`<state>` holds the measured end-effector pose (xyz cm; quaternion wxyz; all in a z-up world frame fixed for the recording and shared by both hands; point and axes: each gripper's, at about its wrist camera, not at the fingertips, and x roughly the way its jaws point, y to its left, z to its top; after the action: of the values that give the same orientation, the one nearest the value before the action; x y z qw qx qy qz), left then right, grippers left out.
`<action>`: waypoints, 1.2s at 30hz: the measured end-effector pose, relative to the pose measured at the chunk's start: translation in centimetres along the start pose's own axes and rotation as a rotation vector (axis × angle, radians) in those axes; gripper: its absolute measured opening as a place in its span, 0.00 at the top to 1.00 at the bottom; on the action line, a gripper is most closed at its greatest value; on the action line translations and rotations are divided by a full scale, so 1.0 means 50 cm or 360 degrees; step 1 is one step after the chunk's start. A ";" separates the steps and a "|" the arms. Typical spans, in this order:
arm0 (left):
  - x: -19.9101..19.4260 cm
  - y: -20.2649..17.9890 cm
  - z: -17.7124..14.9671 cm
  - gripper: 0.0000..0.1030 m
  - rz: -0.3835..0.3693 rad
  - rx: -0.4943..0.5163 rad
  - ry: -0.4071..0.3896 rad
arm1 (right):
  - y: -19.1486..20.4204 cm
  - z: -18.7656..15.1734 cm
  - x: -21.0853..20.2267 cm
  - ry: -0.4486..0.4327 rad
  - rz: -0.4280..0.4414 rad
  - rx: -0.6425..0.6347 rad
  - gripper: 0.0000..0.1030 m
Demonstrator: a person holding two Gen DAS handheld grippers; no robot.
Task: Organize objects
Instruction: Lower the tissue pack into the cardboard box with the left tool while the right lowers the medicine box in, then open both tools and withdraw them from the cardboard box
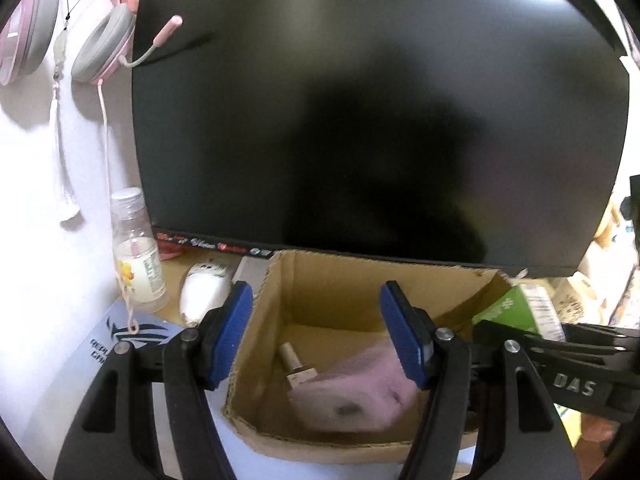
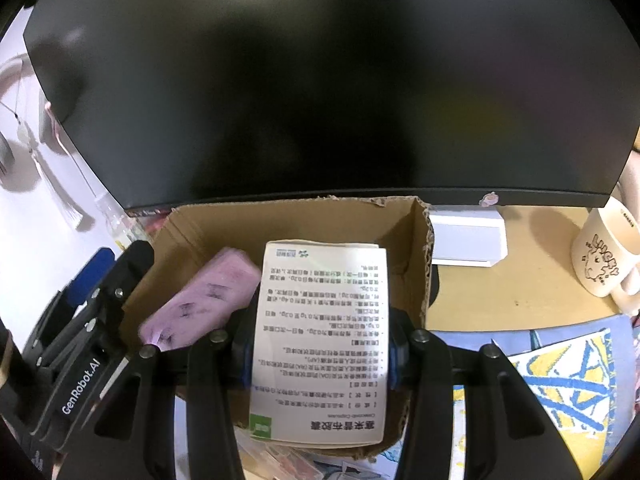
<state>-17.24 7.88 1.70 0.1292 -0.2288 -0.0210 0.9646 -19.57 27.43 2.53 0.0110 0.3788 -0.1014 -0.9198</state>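
Your left wrist camera looked forward and slightly down along its own fingers (image 1: 236, 332), close over the left rim of the cardboard box (image 1: 256, 320), with the dark monitor (image 1: 360, 100) filling most of the frame and the pink headset (image 1: 100, 44) on the wall at upper left. Your right wrist camera sat close above the same box (image 2: 424, 264), tilted more steeply down, facing the same monitor (image 2: 320, 80), with the cream mug (image 2: 600, 264) at its right edge. Both views shared the box, the monitor and the pink case (image 1: 360, 392) (image 2: 204, 296) inside the box; each also caught the other gripper at its edge.
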 end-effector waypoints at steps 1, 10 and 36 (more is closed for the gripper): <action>0.005 0.000 -0.001 0.36 0.0021 -0.0001 0.0007 | 0.001 -0.002 0.001 0.0012 -0.0002 -0.0005 0.50; 0.009 0.023 0.006 0.14 0.0083 -0.0053 -0.0022 | 0.002 -0.005 0.005 0.0040 -0.0025 -0.0033 0.50; -0.004 0.011 0.010 0.00 0.0333 0.0148 0.0035 | -0.005 -0.005 -0.040 0.0019 0.0030 -0.0055 0.24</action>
<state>-17.42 7.33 2.18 0.0385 -0.2341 0.0490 0.9702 -17.96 27.81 3.72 0.0269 0.3832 -0.0889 -0.9190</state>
